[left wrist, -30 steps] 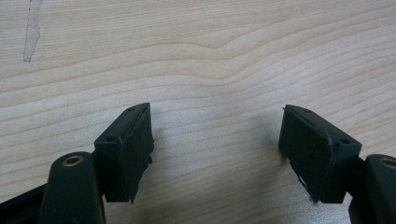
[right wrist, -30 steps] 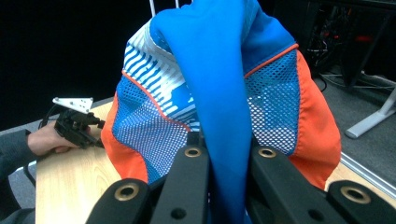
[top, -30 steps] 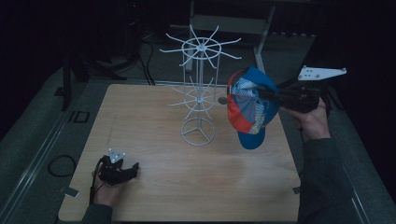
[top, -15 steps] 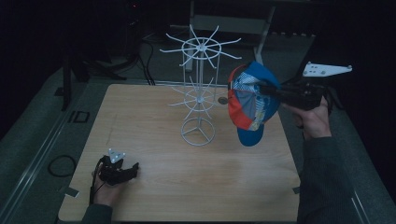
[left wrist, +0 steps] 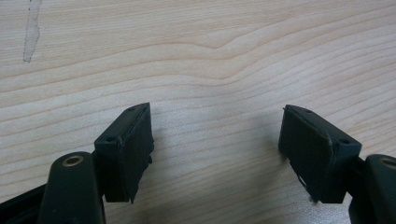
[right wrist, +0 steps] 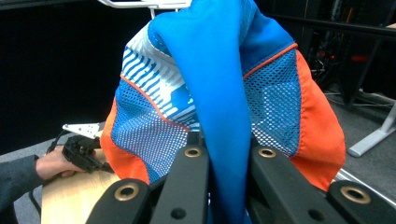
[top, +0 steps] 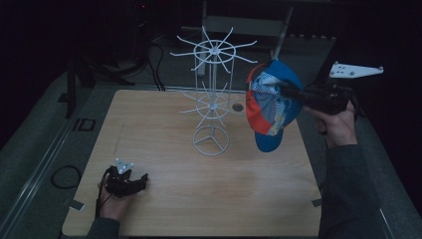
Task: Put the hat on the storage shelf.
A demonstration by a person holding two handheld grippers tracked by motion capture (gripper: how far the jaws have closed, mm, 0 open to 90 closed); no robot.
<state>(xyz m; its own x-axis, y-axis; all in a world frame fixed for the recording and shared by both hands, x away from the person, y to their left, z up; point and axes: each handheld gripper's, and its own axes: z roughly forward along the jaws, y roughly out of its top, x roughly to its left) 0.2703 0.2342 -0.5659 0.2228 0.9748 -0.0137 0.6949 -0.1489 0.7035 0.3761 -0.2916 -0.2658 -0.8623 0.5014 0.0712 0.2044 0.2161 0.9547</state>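
One left gripper [top: 142, 180] rests on the table [top: 259, 199], fingers [left wrist: 128, 149] spread on nothing. One rack [top: 211, 94] stands mid-table. One right gripper [top: 278, 89], raised beside the rack, pinches one cap [top: 271, 107], which hangs from its fingers.

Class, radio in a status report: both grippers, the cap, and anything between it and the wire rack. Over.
Right gripper shut on the cap, held in the air beside the rack. Left gripper open, resting low on the table. Nothing between cap and rack.
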